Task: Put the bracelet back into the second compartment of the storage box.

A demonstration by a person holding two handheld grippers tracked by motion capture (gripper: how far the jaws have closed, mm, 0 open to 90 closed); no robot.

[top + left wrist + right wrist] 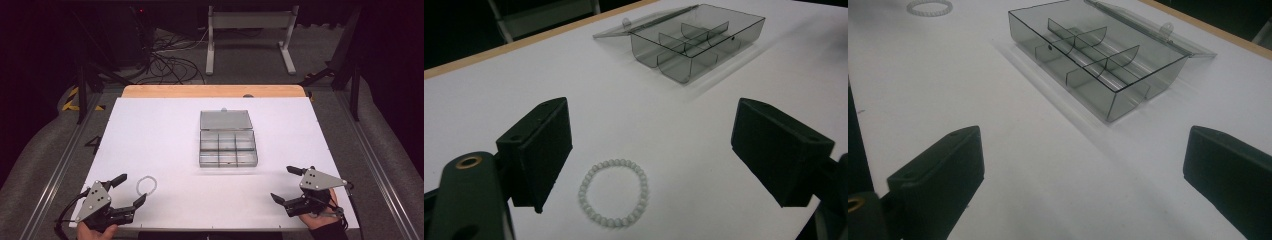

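**Bracelet sitting between the left jaws, box open mid-table**

So here's the setup. White table (150, 130) with a wooden strip along the far edge. Smack in the middle is a clear smoky box (228, 148) with dividers inside, lid (226, 120) flipped back flat toward the far side. The compartments look empty as far as I can tell.

The bracelet (146, 185), a small ring of pale beads, lies flat on the table near the front left corner, well apart from the box. The left gripper (129, 189) is right at it: jaws spread wide, one on each side of the bracelet. In the left gripper view the bracelet (613, 193) lies low between the two black jaws, closer to the left-hand one and just beside it, with a clear gap to the other. Nothing is pinching it; it's just lying loose on the table. From that view the box (696, 42) is farther off, up and to the right.

The right gripper (283, 184) is at the front right corner, also gaping open and holding nothing. Its view looks across bare table at the box (1098, 55), with the bracelet (930, 7) tiny at the top left, beyond the box's near corner.

A hand (320, 220) holds each gripper at the bottom edge.
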